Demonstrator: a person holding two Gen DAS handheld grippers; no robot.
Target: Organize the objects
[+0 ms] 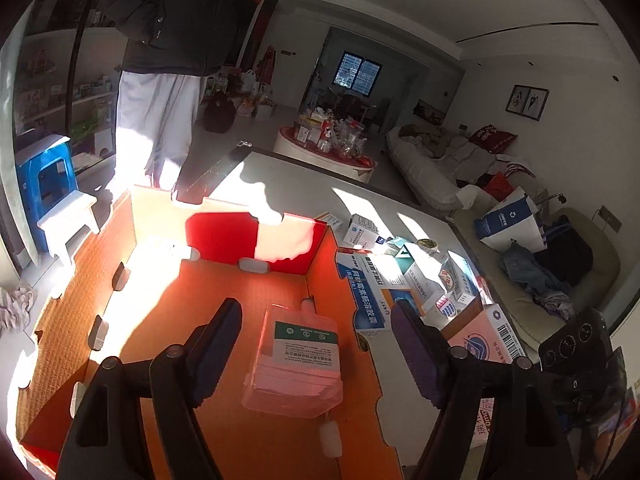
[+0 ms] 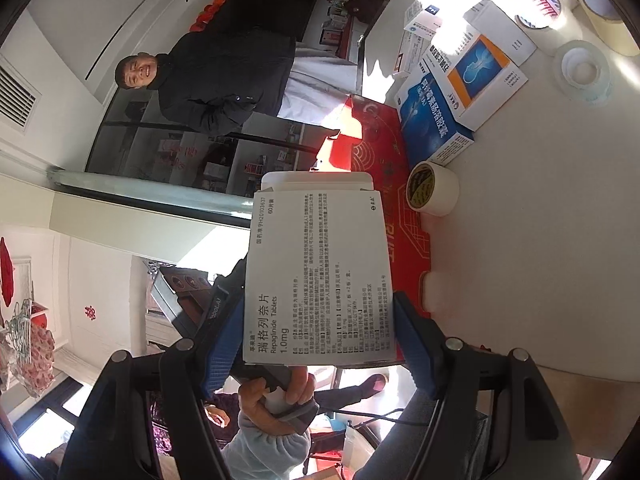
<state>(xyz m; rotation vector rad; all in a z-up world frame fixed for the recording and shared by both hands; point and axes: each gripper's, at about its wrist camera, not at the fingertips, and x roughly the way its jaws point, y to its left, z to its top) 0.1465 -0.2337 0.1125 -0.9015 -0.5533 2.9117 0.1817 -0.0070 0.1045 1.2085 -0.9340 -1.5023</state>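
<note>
Right hand-held gripper (image 2: 320,336) rolled sideways, clamping white tablet box (image 2: 318,276)

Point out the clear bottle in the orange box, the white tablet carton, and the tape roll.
clear bottle (image 1: 294,360), left wrist view, label face.
white tablet carton (image 2: 320,276), right wrist view, printed face.
tape roll (image 2: 438,194), right wrist view, outer side.

A bottle (image 1: 294,364) is laid flat in the open carton (image 1: 120,320), near its right wall; a heap of medicine boxes (image 1: 404,280) is spread on the table (image 1: 296,188) just right of the carton; behind the carton a person (image 1: 172,60) is stood; a stool (image 1: 48,184) is placed at far left.
</note>
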